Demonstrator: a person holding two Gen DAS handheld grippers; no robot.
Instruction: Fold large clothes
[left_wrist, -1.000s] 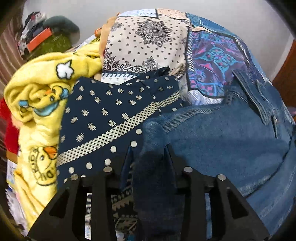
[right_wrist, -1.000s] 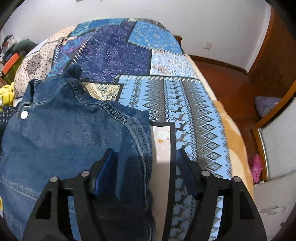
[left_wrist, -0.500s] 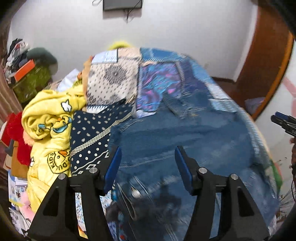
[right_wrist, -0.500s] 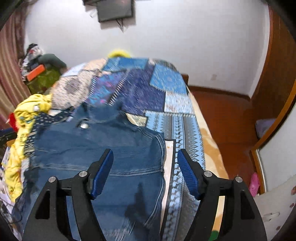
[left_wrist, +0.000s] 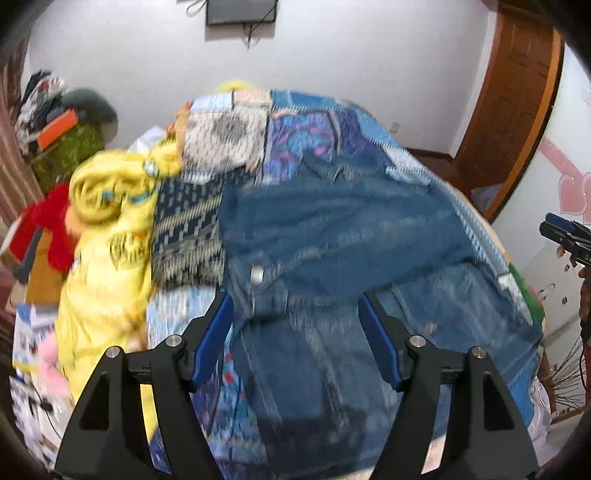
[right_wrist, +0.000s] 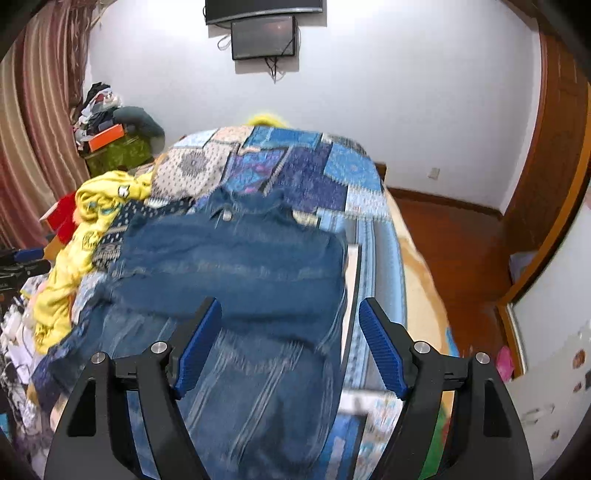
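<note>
A blue denim jacket (left_wrist: 332, 240) lies spread on the patchwork bedspread (left_wrist: 303, 125), collar toward the far end; it also shows in the right wrist view (right_wrist: 236, 266). My left gripper (left_wrist: 295, 332) is open and empty, held above the jacket's near part. My right gripper (right_wrist: 290, 336) is open and empty, above the jacket's near right side. The right gripper's tip shows at the right edge of the left wrist view (left_wrist: 565, 236). Both views are motion-blurred.
A yellow printed blanket (left_wrist: 107, 229) and a navy patterned cloth (left_wrist: 184, 221) lie heaped on the bed's left side, next to something red (left_wrist: 48, 225). A clutter pile (right_wrist: 110, 136) stands by the curtain. A wooden door (left_wrist: 513, 110) and floor (right_wrist: 450, 236) are at right.
Both grippers let go of the jacket, opened wide and pulled up and back from the bed. The jacket now lies flat.
</note>
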